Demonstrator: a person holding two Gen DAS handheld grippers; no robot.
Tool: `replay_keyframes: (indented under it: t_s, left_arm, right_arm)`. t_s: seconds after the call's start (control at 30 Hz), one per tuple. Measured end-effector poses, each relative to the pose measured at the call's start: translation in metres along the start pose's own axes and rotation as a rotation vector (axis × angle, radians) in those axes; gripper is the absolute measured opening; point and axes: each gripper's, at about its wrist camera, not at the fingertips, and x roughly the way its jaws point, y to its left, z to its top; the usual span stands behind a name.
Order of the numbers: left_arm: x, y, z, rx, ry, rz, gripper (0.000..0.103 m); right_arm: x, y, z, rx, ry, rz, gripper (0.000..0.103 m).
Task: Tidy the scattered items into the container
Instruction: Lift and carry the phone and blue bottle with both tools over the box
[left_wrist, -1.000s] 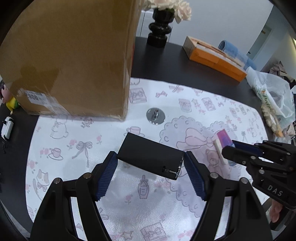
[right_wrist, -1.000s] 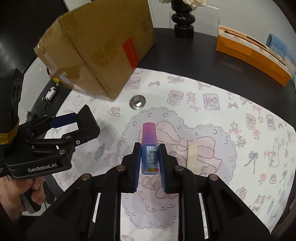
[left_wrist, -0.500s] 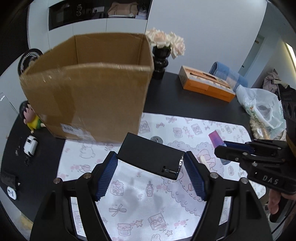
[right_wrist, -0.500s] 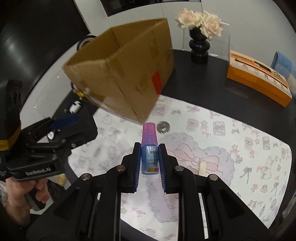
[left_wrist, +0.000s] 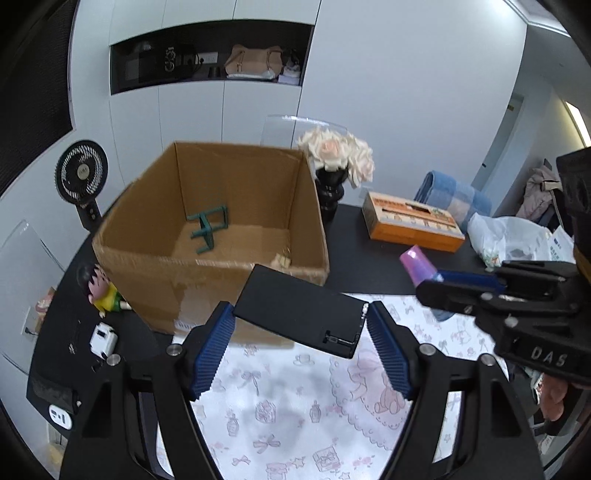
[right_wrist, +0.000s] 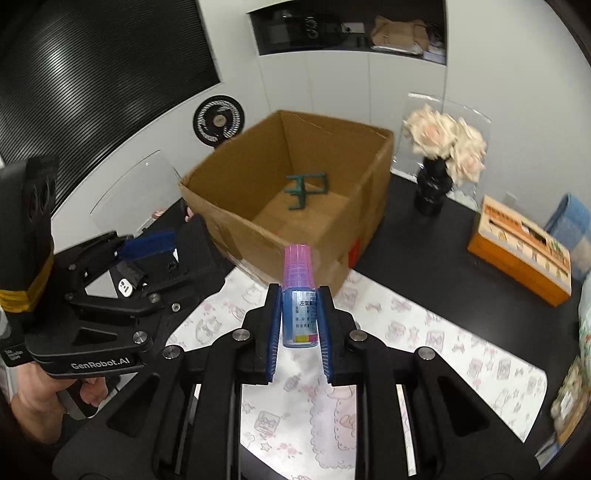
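Left gripper (left_wrist: 300, 324) is held raised, jaws clamped on a flat black box (left_wrist: 301, 311), just short of the open cardboard box (left_wrist: 207, 258). Right gripper (right_wrist: 298, 314) is held level beside it, grasping a blue bottle w/ pink cap (right_wrist: 298, 295). "GenRobot.AI" and "DAS" are printed on the gripper bodies.

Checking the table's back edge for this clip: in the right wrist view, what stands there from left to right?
Fan → cardboard box → vase of roses → orange box → blue towel.
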Motion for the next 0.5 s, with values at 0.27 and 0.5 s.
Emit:
replay_keyframes:
  t_s: [0.27, 0.5]
  left_arm:
    - [-0.004, 0.025, 0.04, -0.025, -0.016, 0.004, 0.072]
    - [0.009, 0.057, 0.068, -0.066, 0.0, 0.019, 0.072]
  right_arm:
    - [0.001, 0.011, 0.051, 0.003, -0.016, 0.066, 0.019]
    - [0.029, 0.011, 0.09, 0.011, 0.022, 0.064, 0.019]
